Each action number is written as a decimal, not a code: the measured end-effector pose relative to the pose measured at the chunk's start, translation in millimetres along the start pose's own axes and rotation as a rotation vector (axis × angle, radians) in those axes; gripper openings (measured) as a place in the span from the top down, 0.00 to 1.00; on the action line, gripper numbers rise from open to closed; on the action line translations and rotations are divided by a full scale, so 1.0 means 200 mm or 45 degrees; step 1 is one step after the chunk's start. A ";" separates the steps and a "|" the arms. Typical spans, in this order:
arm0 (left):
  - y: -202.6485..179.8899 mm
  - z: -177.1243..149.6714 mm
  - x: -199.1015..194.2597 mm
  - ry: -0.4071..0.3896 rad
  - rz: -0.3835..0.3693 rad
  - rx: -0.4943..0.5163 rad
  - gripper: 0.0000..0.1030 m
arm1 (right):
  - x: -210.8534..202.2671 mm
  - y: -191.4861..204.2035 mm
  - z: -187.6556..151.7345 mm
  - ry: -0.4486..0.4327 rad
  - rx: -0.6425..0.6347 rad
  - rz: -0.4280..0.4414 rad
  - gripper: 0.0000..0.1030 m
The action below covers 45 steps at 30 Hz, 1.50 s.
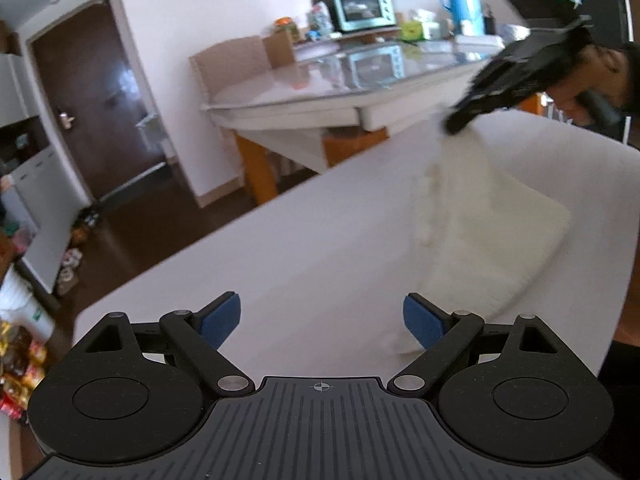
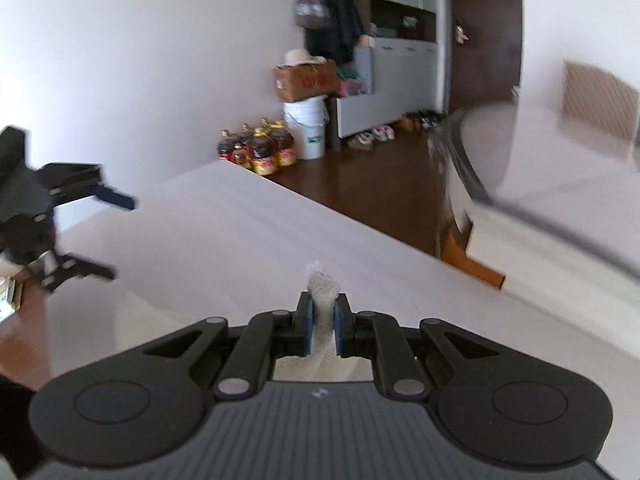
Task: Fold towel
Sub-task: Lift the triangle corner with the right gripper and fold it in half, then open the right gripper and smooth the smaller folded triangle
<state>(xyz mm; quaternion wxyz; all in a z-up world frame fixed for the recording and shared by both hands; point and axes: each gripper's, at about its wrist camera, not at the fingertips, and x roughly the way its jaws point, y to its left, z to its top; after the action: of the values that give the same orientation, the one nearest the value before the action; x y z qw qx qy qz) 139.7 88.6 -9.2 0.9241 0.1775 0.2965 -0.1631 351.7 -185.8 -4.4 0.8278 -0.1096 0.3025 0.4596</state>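
Left gripper (image 1: pixel 322 322): we hold it low over the white table (image 1: pixel 280 248), at the bottom centre of the left wrist view; its blue pads (image 1: pixel 222 320) stand wide apart and nothing is between them.
Right gripper (image 2: pixel 322 322): its jaws are clamped on a bunched corner of the towel (image 2: pixel 322 312), at the lower centre of the right wrist view.
Right gripper from the other side: in the left wrist view we see it at the upper right (image 1: pixel 460 122), tilted down, with the cloth hanging from its tip.
Towel (image 1: pixel 480 232): white, at the right of the left wrist view; one part is lifted, the rest lies on the table. It is blurred, so we cannot tell the folds.
Background: a glass-topped table (image 1: pixel 320 80) with a mint toaster oven (image 1: pixel 362 8) at the upper centre; oil bottles (image 2: pixel 260 148) stand on the floor.
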 end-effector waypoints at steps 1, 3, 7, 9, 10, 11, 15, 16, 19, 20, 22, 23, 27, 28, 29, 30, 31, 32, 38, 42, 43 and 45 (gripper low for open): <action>-0.02 0.00 0.01 0.006 -0.010 0.004 0.10 | 0.03 -0.02 -0.01 0.004 0.015 0.000 0.88; -0.03 -0.01 0.04 0.018 -0.016 0.005 0.10 | 0.08 -0.07 -0.03 0.013 0.044 -0.001 0.88; -0.04 -0.02 0.08 0.040 -0.010 0.005 0.10 | 0.15 -0.13 -0.04 0.022 0.069 -0.004 0.84; -0.04 -0.02 0.10 0.049 -0.009 -0.003 0.10 | 0.17 -0.15 -0.05 0.025 0.088 -0.005 0.72; -0.04 -0.02 0.10 0.051 -0.008 -0.007 0.10 | 0.18 -0.17 -0.05 0.027 0.098 -0.004 0.71; -0.04 -0.02 0.10 0.049 -0.005 -0.008 0.10 | 0.17 -0.17 -0.05 0.022 0.114 0.007 0.70; -0.03 -0.02 0.08 0.025 0.040 -0.021 0.10 | 0.12 -0.18 -0.06 -0.046 0.185 0.001 0.60; -0.03 -0.01 0.09 0.028 0.044 -0.020 0.10 | 0.12 -0.18 -0.06 -0.042 0.193 0.005 0.59; -0.04 -0.01 0.11 0.049 0.055 0.007 0.10 | 0.11 -0.18 -0.08 -0.005 0.225 0.029 0.58; -0.04 -0.02 0.12 0.053 0.067 0.016 0.09 | 0.12 -0.17 -0.10 0.016 0.215 0.026 0.59; -0.04 -0.02 0.13 0.058 0.091 0.027 0.09 | 0.13 -0.15 -0.12 0.044 0.195 0.010 0.60; -0.03 -0.02 0.14 0.061 0.103 0.027 0.09 | 0.13 -0.14 -0.13 0.050 0.184 0.000 0.60; 0.03 -0.01 0.18 0.078 0.156 0.020 0.09 | 0.12 -0.07 -0.15 0.045 0.107 -0.035 0.61; 0.05 0.00 0.20 0.090 0.183 0.021 0.09 | 0.11 -0.04 -0.16 0.046 0.087 -0.037 0.61; 0.07 0.00 0.22 0.104 0.214 0.022 0.09 | 0.10 -0.01 -0.17 0.048 0.067 -0.038 0.61; 0.08 0.01 0.24 0.108 0.229 0.021 0.09 | 0.09 0.02 -0.18 0.051 0.050 -0.037 0.61; 0.10 0.01 0.25 0.109 0.238 0.020 0.09 | 0.08 0.05 -0.19 0.057 0.040 -0.030 0.61; 0.11 0.02 0.27 0.110 0.247 0.019 0.08 | 0.06 0.08 -0.20 0.064 0.031 -0.025 0.61; 0.18 0.05 0.36 0.114 0.302 0.011 0.08 | -0.05 0.12 -0.22 0.043 0.057 -0.052 0.61; 0.22 0.08 0.42 0.115 0.335 0.007 0.08 | -0.14 0.08 -0.18 -0.067 0.126 -0.098 0.60; 0.22 0.08 0.43 0.113 0.341 0.007 0.08 | -0.14 0.06 -0.16 -0.079 0.133 -0.078 0.60; 0.23 0.09 0.44 0.110 0.352 0.008 0.08 | -0.12 0.06 -0.13 -0.063 0.115 -0.044 0.60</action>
<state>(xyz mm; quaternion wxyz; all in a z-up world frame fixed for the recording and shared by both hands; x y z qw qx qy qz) 236.4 104.6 -38.2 0.9235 0.2264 0.3083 -0.0275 321.4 -208.1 -10.0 0.8470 -0.0659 0.3005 0.4334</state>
